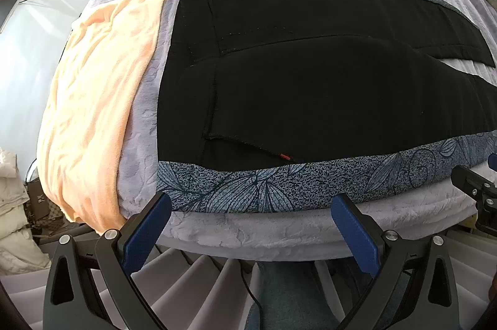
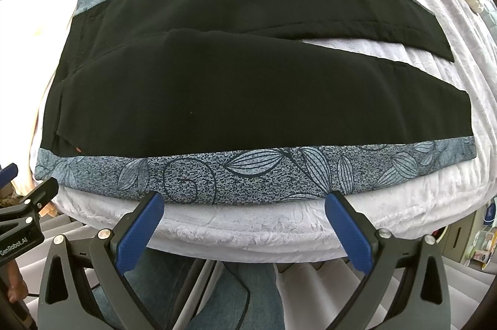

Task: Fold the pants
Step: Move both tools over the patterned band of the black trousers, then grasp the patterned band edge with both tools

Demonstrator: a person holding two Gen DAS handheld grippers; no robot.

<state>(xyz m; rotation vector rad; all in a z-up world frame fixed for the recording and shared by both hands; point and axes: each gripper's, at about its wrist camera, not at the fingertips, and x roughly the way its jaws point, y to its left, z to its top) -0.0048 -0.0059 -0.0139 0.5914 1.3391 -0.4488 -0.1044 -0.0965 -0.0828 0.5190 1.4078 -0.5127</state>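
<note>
Pants (image 1: 310, 88), black, lie flat on my patterned cloth (image 1: 248, 190) over the bed (image 1: 279, 230), legs split apart. My left gripper (image 1: 251, 224) and right gripper (image 2: 245, 221) hover wide open, empty, at the near edge. I may pinch the cloth along with the fabric.

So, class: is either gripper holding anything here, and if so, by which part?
Nothing is held. The left gripper and the right gripper are both open, short of the black pants.
</note>
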